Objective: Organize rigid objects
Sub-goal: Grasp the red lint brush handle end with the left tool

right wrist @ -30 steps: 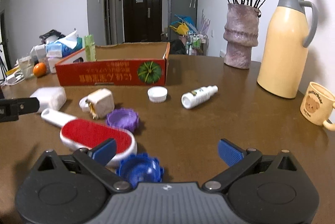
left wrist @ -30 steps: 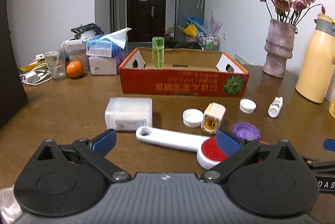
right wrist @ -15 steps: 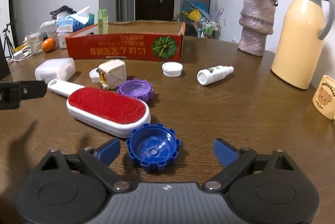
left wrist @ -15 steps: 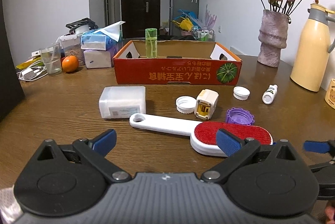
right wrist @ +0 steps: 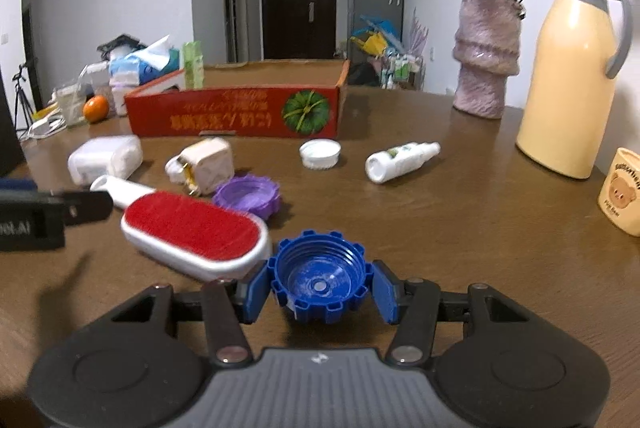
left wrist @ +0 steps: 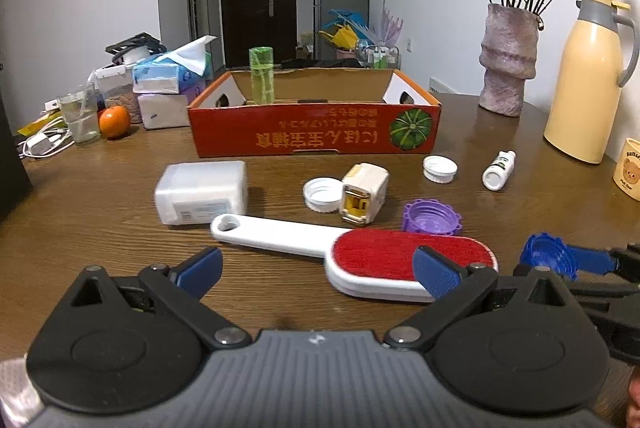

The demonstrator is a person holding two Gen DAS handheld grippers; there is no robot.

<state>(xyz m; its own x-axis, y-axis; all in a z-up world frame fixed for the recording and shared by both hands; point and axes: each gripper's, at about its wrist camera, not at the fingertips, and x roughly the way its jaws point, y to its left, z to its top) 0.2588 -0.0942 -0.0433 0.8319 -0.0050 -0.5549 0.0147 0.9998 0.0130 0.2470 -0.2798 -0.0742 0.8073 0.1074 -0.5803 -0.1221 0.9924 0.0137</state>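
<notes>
Ridged blue plastic cap (right wrist: 318,282), hollow side up, clamped by just-closing right gripper (right wrist: 318,294) fingers; left gripper (left wrist: 318,266) fingers apart; cardboard box (left wrist: 316,139) holds green tube (left wrist: 262,75).

Only the cup (left wrist: 629,169) shows partly readable lettering: "Butter".

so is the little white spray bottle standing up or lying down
Lying down. The spray bottle rests on its side on the table, its flat base toward the camera and its nozzle pointing away toward the yellow jug.
</notes>
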